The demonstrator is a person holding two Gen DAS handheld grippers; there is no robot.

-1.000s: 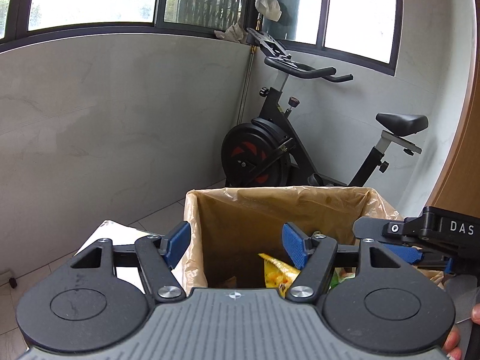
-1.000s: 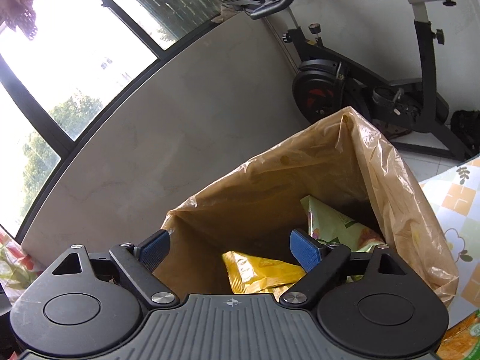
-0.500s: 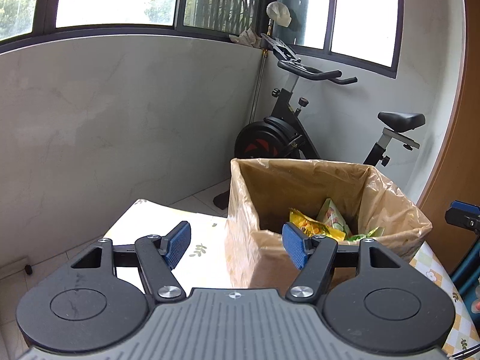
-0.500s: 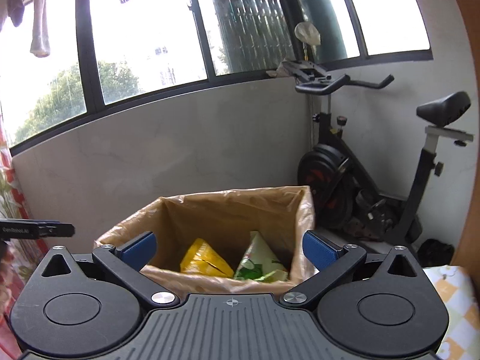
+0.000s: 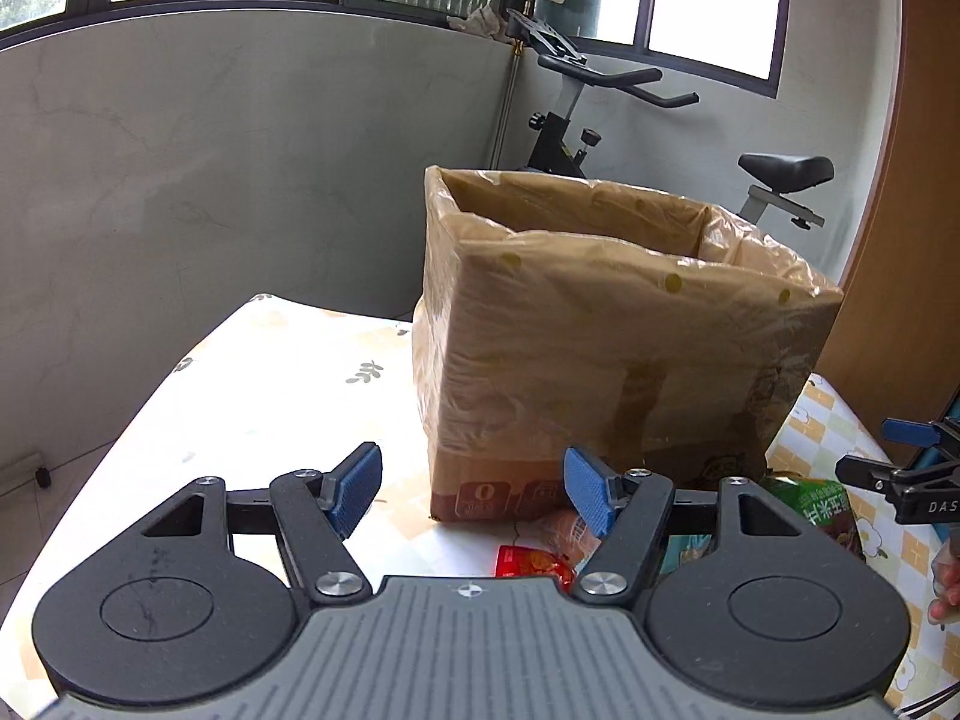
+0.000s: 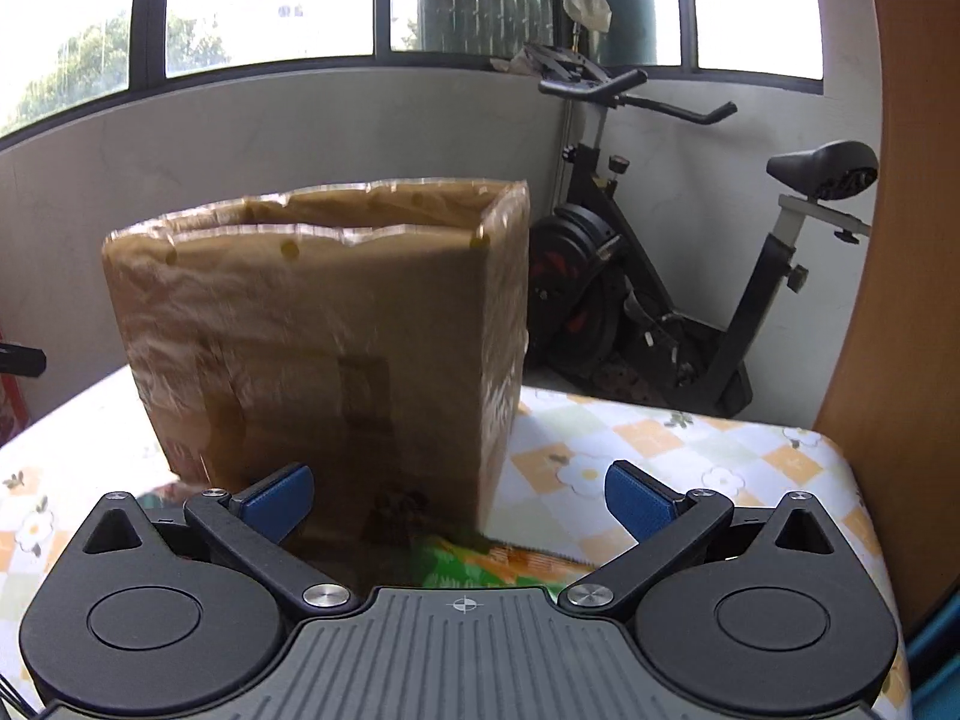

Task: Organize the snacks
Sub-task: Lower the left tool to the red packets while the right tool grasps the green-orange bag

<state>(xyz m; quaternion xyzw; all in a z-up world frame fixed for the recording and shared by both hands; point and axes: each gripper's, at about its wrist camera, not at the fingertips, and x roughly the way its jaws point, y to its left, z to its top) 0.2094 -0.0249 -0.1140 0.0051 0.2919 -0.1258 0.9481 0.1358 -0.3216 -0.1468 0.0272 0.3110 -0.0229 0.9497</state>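
A cardboard box point(image 5: 618, 348) lined with a clear plastic bag stands on the table; from here its inside is hidden. My left gripper point(image 5: 474, 489) hangs open in front of the box's near left corner, nothing between its blue pads. Just below it lie a red snack packet point(image 5: 531, 561) and, further right, a green packet point(image 5: 822, 501). My right gripper point(image 6: 459, 495) stands wide open before the box point(image 6: 324, 330), over a green and orange snack packet point(image 6: 480, 561) at the box's foot. One of its blue fingertips point(image 5: 906, 432) shows at the left wrist view's right edge.
The table wears a flowered, chequered cloth point(image 6: 660, 438). An exercise bike point(image 6: 630, 300) stands behind the table against the grey wall. A wooden panel point(image 6: 900, 300) rises on the right. A person's fingers point(image 5: 945, 588) show at the right edge.
Both grippers have drawn back and sunk from over the box mouth to its front; the packets inside are out of sight. The right view has rolled level and its jaws have widened.
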